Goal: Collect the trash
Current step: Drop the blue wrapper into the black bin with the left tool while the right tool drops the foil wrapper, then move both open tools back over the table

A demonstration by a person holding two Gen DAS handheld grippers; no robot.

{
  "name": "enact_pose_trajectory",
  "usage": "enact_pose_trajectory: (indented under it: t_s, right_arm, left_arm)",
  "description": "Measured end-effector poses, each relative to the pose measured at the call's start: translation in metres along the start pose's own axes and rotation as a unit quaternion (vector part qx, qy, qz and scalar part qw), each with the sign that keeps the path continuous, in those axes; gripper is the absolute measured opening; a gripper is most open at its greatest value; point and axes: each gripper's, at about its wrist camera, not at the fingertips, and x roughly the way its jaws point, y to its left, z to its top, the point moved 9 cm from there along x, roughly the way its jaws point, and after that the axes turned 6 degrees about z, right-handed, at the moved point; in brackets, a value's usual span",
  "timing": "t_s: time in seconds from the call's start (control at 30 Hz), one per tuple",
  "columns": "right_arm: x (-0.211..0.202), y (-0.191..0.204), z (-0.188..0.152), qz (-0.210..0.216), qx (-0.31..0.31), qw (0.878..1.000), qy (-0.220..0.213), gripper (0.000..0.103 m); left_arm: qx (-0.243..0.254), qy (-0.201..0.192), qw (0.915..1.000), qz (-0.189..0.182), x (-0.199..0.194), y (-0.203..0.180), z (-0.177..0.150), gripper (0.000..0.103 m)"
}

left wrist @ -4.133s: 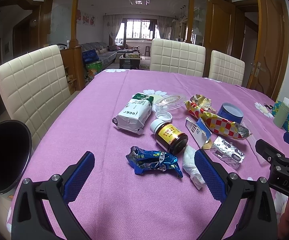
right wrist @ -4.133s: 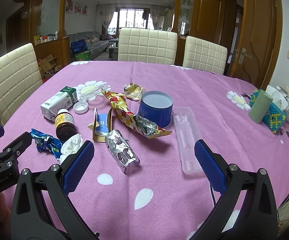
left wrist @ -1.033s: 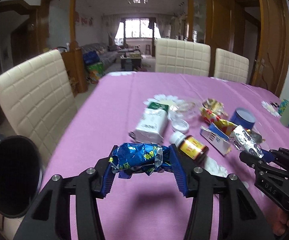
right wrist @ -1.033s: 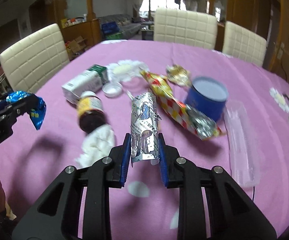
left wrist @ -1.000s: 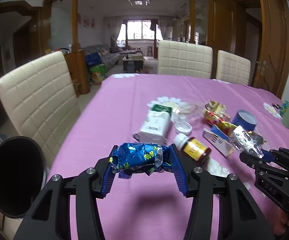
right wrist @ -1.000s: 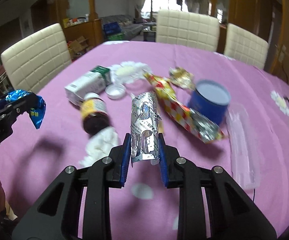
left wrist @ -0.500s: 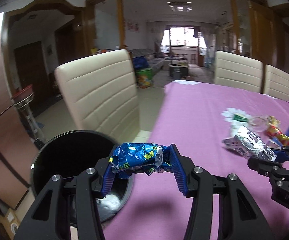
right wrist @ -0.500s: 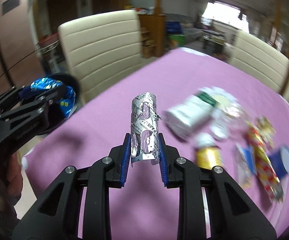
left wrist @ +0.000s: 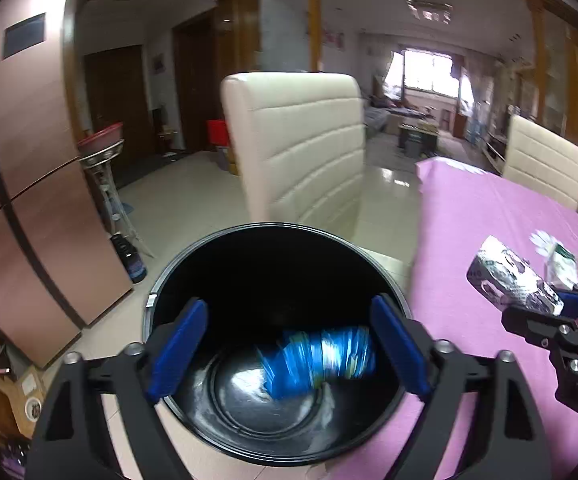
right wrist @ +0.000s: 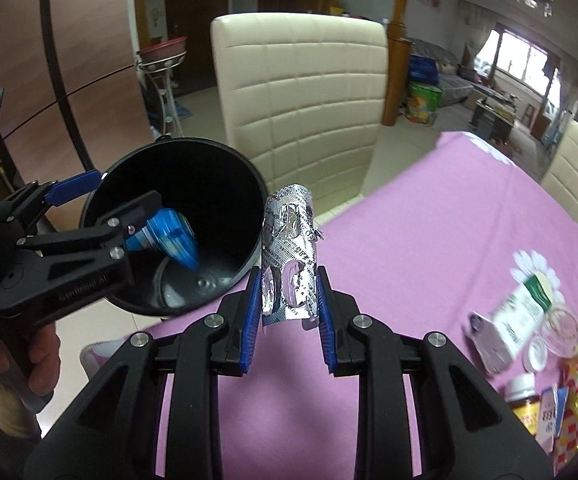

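Left gripper (left wrist: 289, 344) fingers spread wide over the black trash bin (left wrist: 217, 256); blue snack wrapper (left wrist: 321, 356) blurred inside it. Right gripper (right wrist: 287, 312) clamps the foil blister pack (right wrist: 289, 256); we should centre it over the bin before opening.

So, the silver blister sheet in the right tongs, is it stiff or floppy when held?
The blister sheet stands upright above the right tongs, so probably fairly stiff. Its crinkled foil looks thin, likely light and easy to crush. It is curled, so it may roll once dropped.
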Motion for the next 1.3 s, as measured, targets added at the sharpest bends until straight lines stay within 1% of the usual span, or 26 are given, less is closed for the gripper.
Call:
enact_pose_trajectory:
  t_s: [0.23,0.4,0.43,0.5,0.57,0.6,0.67,0.73,0.77,0.87,1.1,1.3]
  right_arm:
    - [0.020,0.034,0.011,0.037,-0.016,0.999,0.018,0.028]
    - [0.035,0.062,0.018,0.065,-0.035,0.997,0.020,0.029]
    - [0.038,0.065,0.017,0.070,-0.032,0.997,0.021,0.031]
    - [0.042,0.068,0.016,0.087,-0.024,0.996,0.029,0.041]
    - [0.041,0.062,0.019,0.082,-0.009,0.996,0.020,0.077]
    - [0.037,0.059,0.022,0.078,-0.006,0.997,0.002,0.080]
    - [0.033,0.057,0.023,0.068,-0.015,0.998,-0.004,0.078]
    - [0.030,0.052,0.023,0.041,-0.022,0.999,-0.007,0.078]
    - [0.030,0.049,0.023,0.038,-0.021,0.999,-0.007,0.078]
    - [0.028,0.040,0.018,0.035,-0.010,0.999,-0.002,0.077]
    - [0.015,0.025,0.013,0.025,0.003,1.000,-0.008,0.077]
    - [0.011,0.018,0.009,0.019,0.007,1.000,-0.010,0.077]
  left_arm:
    - [-0.027,0.005,0.9995,0.018,0.002,0.029,-0.004,0.087]
    - [-0.048,0.001,0.9977,0.048,-0.006,0.053,-0.004,0.087]
    - [-0.052,0.001,0.9973,0.052,-0.008,0.058,-0.004,0.087]
    - [-0.055,0.001,0.9968,0.058,-0.009,0.064,-0.005,0.087]
    - [-0.057,0.004,0.9964,0.062,-0.007,0.066,-0.007,0.087]
    - [-0.058,0.007,0.9965,0.060,-0.006,0.066,-0.009,0.087]
    - [-0.057,0.012,0.9969,0.052,-0.005,0.061,-0.012,0.087]
    - [-0.051,0.012,0.9975,0.047,-0.003,0.055,-0.010,0.087]
    - [-0.046,0.012,0.9978,0.046,-0.002,0.051,-0.010,0.087]
    - [-0.037,0.010,0.9986,0.037,-0.002,0.042,-0.007,0.087]
    - [-0.037,0.015,0.9991,0.016,-0.005,0.029,-0.003,0.087]
    - [-0.025,0.016,0.9995,0.008,-0.005,0.015,-0.004,0.087]
